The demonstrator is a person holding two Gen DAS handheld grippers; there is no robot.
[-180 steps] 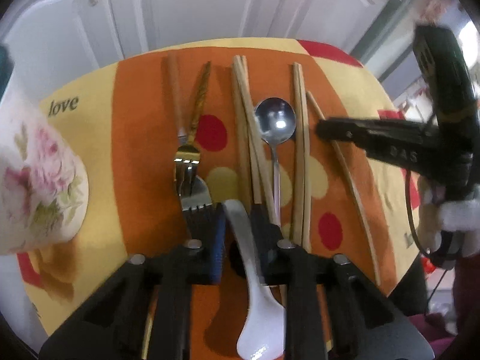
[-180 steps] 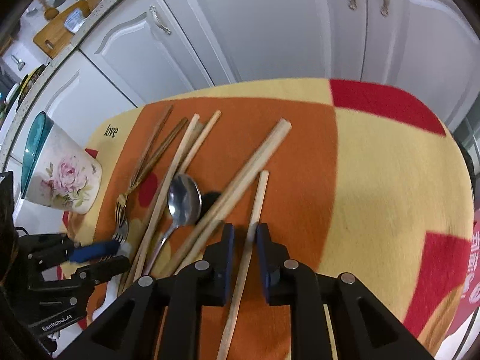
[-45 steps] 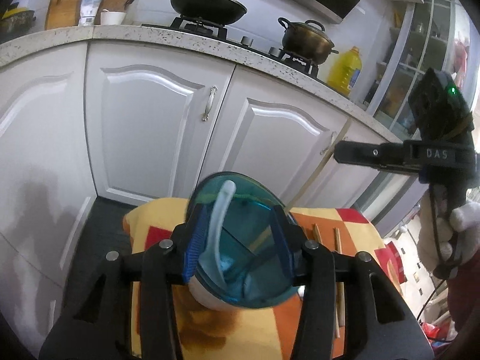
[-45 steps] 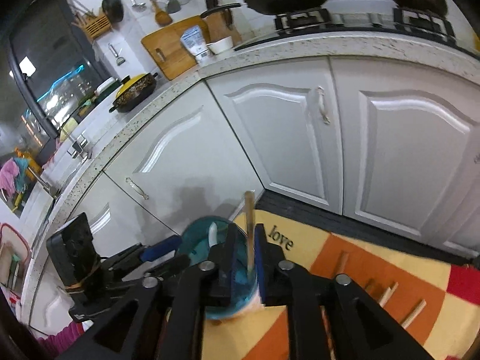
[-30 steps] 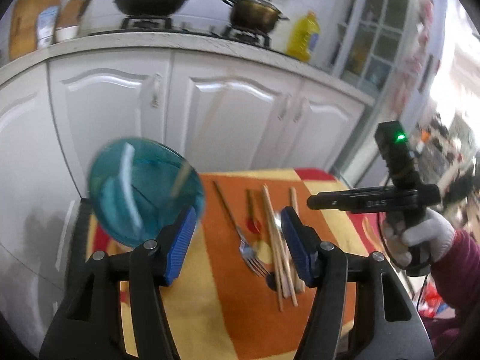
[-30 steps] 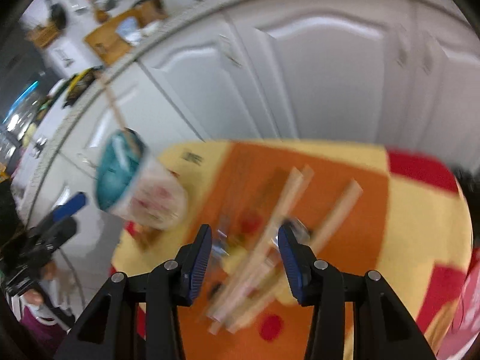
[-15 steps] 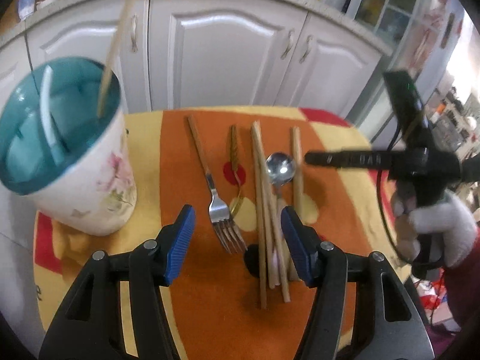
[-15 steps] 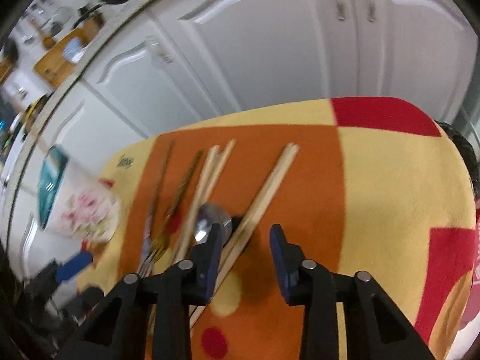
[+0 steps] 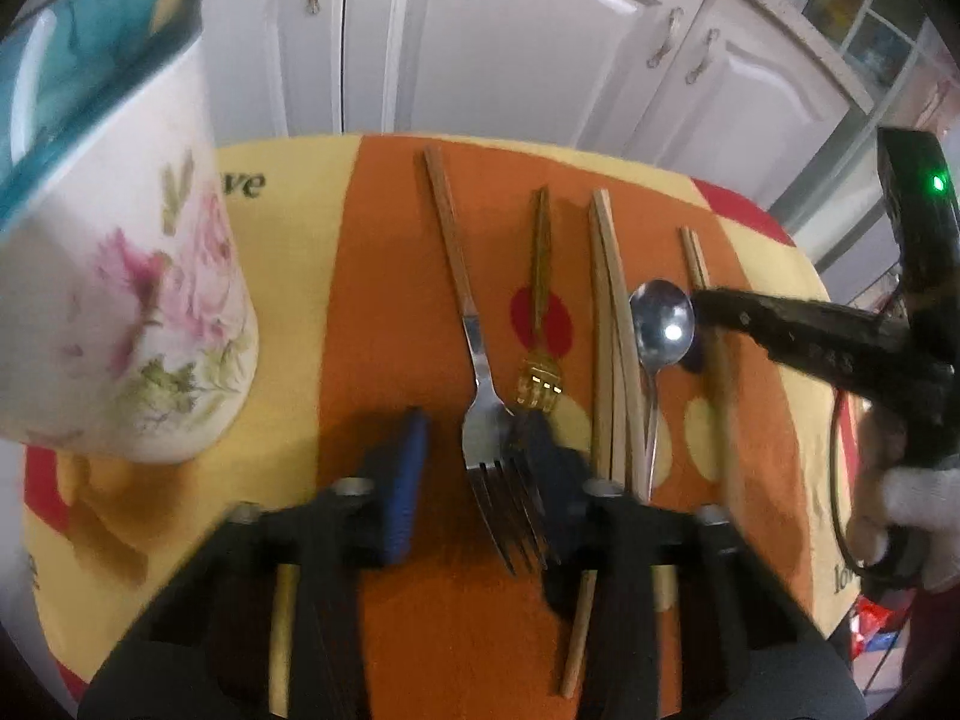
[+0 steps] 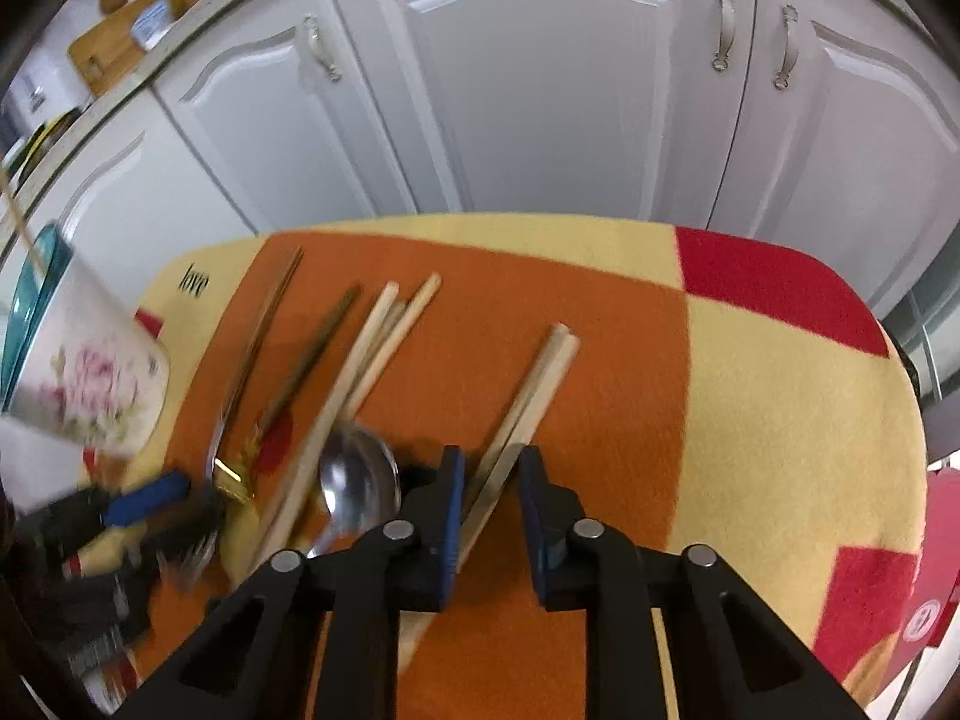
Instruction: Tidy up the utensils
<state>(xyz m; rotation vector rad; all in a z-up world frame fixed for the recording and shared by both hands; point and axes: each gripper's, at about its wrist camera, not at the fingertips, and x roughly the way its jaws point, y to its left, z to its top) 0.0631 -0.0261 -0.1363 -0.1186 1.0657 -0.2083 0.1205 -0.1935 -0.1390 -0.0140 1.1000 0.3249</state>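
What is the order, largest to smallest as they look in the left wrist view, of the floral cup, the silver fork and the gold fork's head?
1. Floral cup, though it sits nearest the camera, so it is enlarged.
2. Silver fork.
3. Gold fork's head, plainly the smallest.

1. Your left wrist camera is looking down along the left gripper (image 9: 474,468), low and close over the orange-and-yellow cloth (image 9: 384,276), facing the white cabinets (image 9: 510,42).
2. Your right wrist camera is riding the right gripper (image 10: 489,492), likewise close, facing those cabinets.
3. Both views are sharing the floral cup (image 9: 114,276), silver spoon (image 9: 663,324), forks (image 9: 486,420) and chopsticks (image 9: 612,324).
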